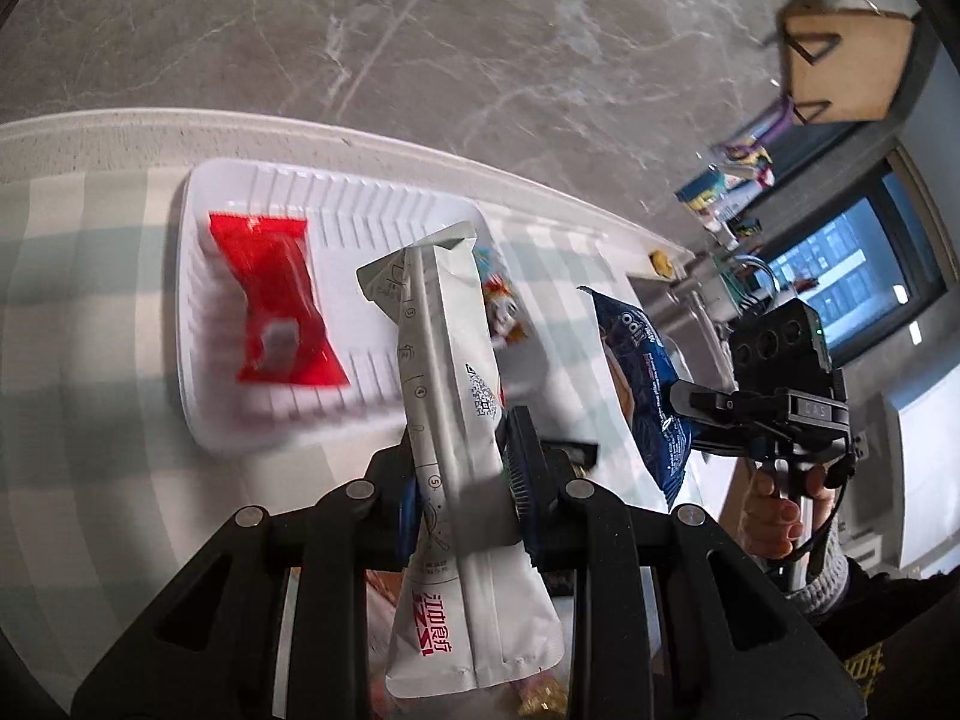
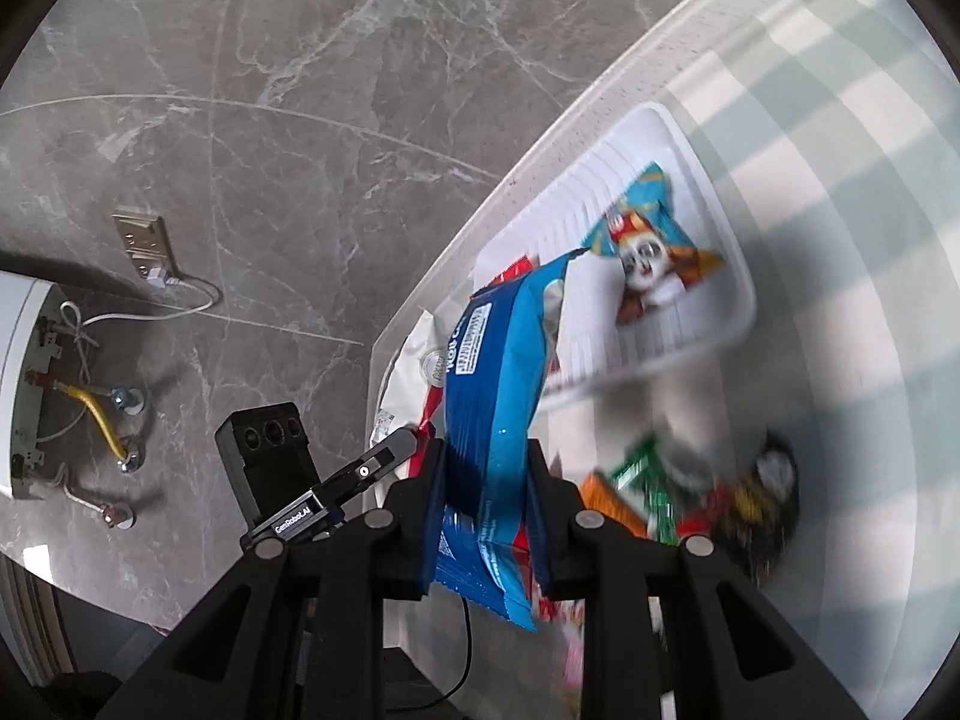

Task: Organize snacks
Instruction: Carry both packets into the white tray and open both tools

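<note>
My left tool [image 1: 459, 480] is clamped on a white pouch [image 1: 456, 396], held above the surface [image 1: 72, 300] beside the white tray [image 1: 198, 420] with its red packet [image 1: 279, 300]; my right tool [image 2: 486, 492] grips a blue snack bag [image 2: 498, 372] near a second tray [image 2: 735, 276] holding a cartoon packet [image 2: 645, 246].

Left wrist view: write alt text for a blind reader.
The left gripper is shut on a white pouch above a white tray holding a red packet. To the right, the right gripper holds a blue bag.
</note>
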